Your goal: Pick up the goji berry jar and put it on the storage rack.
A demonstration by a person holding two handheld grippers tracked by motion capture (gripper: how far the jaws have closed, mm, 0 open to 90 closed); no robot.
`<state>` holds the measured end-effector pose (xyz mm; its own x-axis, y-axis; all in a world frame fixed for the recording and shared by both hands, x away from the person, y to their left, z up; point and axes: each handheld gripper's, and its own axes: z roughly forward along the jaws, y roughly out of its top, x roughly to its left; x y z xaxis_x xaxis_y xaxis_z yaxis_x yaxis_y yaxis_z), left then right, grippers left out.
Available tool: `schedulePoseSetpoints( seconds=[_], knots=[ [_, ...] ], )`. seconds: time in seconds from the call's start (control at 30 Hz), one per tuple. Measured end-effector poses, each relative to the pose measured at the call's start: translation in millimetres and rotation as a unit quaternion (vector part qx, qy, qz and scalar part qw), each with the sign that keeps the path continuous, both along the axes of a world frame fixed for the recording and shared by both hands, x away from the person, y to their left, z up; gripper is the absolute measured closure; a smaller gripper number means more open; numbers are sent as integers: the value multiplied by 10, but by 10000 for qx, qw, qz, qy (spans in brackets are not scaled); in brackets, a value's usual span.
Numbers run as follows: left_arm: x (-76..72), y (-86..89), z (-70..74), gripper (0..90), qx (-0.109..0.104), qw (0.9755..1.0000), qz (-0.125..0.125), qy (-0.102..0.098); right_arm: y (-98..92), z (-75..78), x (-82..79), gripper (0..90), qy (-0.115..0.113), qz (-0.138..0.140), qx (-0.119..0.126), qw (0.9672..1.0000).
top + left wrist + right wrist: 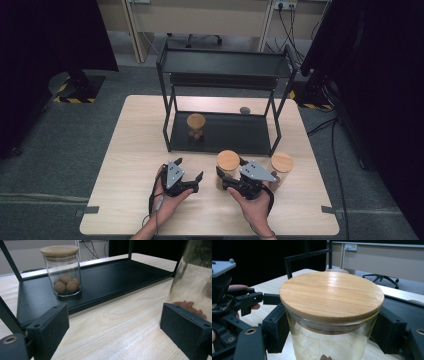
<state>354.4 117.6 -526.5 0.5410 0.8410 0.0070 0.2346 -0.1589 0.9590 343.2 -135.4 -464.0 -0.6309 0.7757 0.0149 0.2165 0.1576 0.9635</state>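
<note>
Right gripper [235, 176] brackets the clear glass jar with bamboo lid [332, 293], jaws apparently closed on its walls; slippery, fragile. Left gripper [189, 175] gapes empty.

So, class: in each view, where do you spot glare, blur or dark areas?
High view: dark corners, evenly lit pale wooden table. Left gripper view: the near glass jar at the right edge is blurred. Right gripper view: a light sheen on the round bamboo lid, black background at left.
</note>
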Motion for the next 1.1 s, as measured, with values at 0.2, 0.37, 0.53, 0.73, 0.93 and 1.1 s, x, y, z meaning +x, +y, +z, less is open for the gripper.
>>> schedulePoseSetpoints(
  seconds=[0.2, 0.37, 0.53, 0.73, 0.93, 1.1],
  knots=[
    [1, 0, 0, 81, 1, 10000, -5, 7, 11, 109, 32, 254, -90, -37, 30, 9999],
    [1, 1, 0, 81, -5, 10000, -3, 4, 29, 169, 98, 254, -122, -69, 36, 9999],
    [5, 1, -1, 81, -27, 10000, 0, 20, 51, 225, 164, 254, -145, -118, 65, 9998],
    [5, -1, 0, 81, -14, 10000, 0, 22, 75, 311, 254, 254, -179, -172, 100, 9996],
    [3, -1, 0, 81, -1, 10000, 0, 15, 107, 383, 336, 254, -207, -235, 126, 9994],
    [5, -1, 0, 81, -13, 10000, 2, 22, 124, 402, 412, 254, -170, -292, 164, 9993]
  ],
)
